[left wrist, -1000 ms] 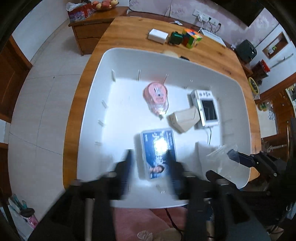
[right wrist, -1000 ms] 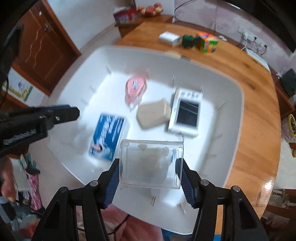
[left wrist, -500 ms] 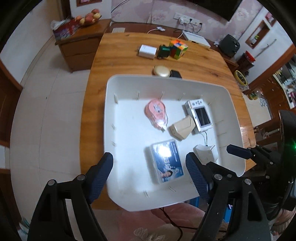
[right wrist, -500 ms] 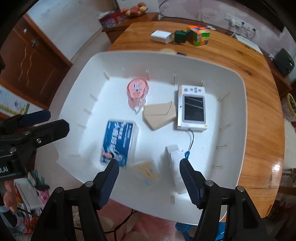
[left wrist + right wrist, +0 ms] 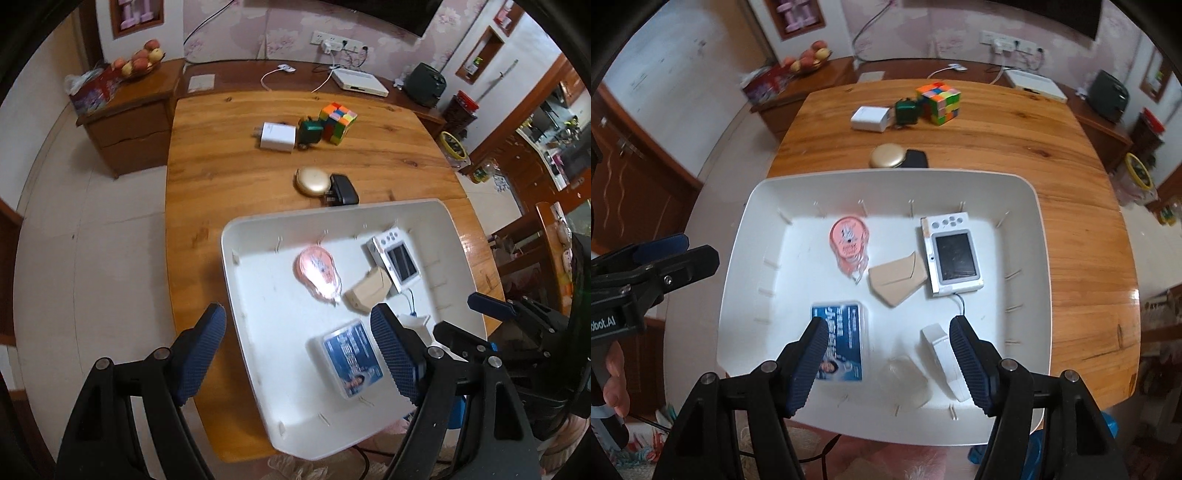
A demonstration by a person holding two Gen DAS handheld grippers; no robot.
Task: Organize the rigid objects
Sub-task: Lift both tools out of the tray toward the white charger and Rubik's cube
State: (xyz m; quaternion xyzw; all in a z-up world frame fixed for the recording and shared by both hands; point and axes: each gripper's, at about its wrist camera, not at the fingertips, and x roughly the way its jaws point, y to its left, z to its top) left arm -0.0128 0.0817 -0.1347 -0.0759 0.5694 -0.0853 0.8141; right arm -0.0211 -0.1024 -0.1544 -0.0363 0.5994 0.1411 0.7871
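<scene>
The left gripper (image 5: 297, 341) hung above the near left edge of the white tray (image 5: 1030, 221), its jaws spread wide with nothing between them; below the gap lay the tray's left rim and bare tray floor. Just inside its right finger lay the blue-labelled card case (image 5: 351, 360), flat on the tray floor. Ahead of it in the tray sat the pink tape dispenser (image 5: 318, 271), with the tan box (image 5: 367, 291) to the right of that and the white handheld console (image 5: 397, 258) touching the tan box on its far right side.

The right gripper (image 5: 888, 356) hung over the tray's near edge, jaws apart and empty. Under its left finger lay the blue-labelled card case; between and below the fingers rested a clear plastic box (image 5: 905, 376), and against the right finger's inner side stood a white charger (image 5: 942, 354), apart from the pads.

Beyond the tray, on the wooden table (image 5: 1052, 147), sat a gold compact (image 5: 886, 157) touching a black adapter (image 5: 916, 158), and farther off a white plug (image 5: 868, 119), a green cube (image 5: 907, 110) and a colour puzzle cube (image 5: 938, 96).
</scene>
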